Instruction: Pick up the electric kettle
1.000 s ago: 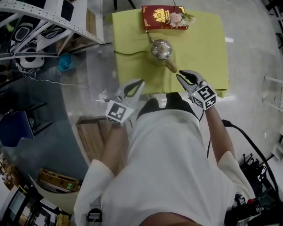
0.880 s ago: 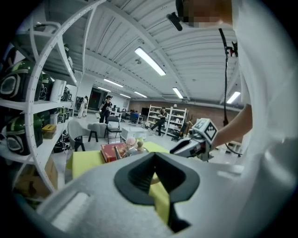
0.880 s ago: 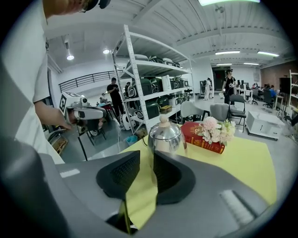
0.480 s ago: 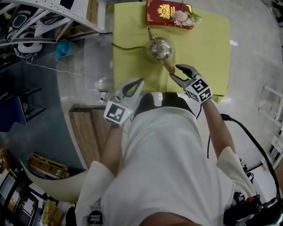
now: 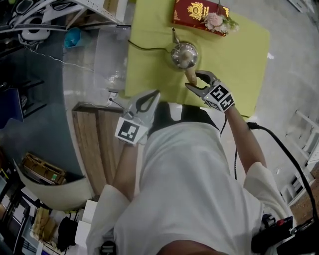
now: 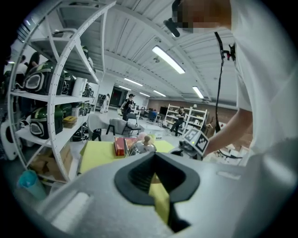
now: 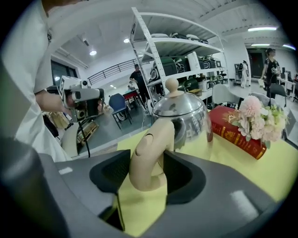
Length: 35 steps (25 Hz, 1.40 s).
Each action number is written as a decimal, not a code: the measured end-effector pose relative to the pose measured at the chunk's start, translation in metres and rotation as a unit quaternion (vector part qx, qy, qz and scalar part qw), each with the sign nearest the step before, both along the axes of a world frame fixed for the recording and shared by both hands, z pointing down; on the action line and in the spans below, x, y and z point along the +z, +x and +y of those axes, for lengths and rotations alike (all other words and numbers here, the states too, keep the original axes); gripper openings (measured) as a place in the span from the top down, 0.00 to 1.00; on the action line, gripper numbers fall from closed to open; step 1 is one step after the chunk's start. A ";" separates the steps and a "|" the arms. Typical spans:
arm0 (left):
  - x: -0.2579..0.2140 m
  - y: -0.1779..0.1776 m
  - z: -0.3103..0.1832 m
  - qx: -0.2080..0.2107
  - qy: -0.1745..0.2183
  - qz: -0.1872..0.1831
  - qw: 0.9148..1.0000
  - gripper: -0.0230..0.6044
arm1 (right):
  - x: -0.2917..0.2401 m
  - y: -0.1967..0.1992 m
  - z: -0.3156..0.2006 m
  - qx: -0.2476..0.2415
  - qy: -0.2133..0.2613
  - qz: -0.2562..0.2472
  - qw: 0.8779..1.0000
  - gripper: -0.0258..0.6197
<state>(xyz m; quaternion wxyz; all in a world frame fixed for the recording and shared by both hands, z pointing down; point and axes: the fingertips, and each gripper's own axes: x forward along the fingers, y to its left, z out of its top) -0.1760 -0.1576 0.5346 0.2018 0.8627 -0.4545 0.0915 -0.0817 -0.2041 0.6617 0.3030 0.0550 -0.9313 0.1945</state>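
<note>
A shiny steel electric kettle (image 5: 183,54) with a beige handle (image 5: 191,75) stands on a table under a yellow cloth (image 5: 234,55). My right gripper (image 5: 192,79) is at that handle. Its jaws have just been opening, and the handle (image 7: 150,153) now lies between the pads without being pressed. In the right gripper view the kettle body (image 7: 179,116) is just behind the handle. My left gripper (image 5: 157,92) hovers at the table's near edge, left of the kettle, shut and empty. From the left gripper view (image 6: 153,155) the kettle (image 6: 139,148) shows far ahead.
A red book (image 5: 197,11) with pink flowers (image 5: 215,21) lies behind the kettle. The kettle's cord (image 5: 149,48) runs left off the table. White shelf racks (image 6: 60,93) stand at the left, a wooden platform (image 5: 94,144) lies below the table, and a black cable (image 5: 279,149) trails on the right.
My right gripper came down and forward to the kettle's handle and its jaws spread round it. My left gripper barely shifted.
</note>
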 end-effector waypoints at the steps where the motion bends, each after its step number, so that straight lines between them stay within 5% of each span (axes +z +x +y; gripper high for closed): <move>1: 0.002 -0.001 0.000 -0.005 -0.003 -0.001 1.000 0.96 | 0.000 0.000 0.000 -0.006 -0.005 -0.006 1.000 0.61; 14: 0.014 -0.009 0.010 -0.053 -0.022 -0.012 0.998 0.96 | 0.032 -0.019 0.038 -0.160 -0.018 0.013 0.987 0.60; 19: 0.012 -0.013 0.020 -0.066 -0.028 -0.015 0.997 0.96 | 0.031 -0.029 0.037 -0.152 0.023 0.007 0.988 0.74; 24: 0.007 -0.009 0.022 -0.070 -0.021 -0.016 0.997 0.96 | 0.027 -0.035 0.038 -0.148 0.054 -0.002 0.988 0.77; 35: -0.001 -0.008 0.025 -0.071 -0.013 -0.024 0.997 0.96 | -0.012 -0.052 0.037 -0.135 0.041 -0.049 0.989 0.77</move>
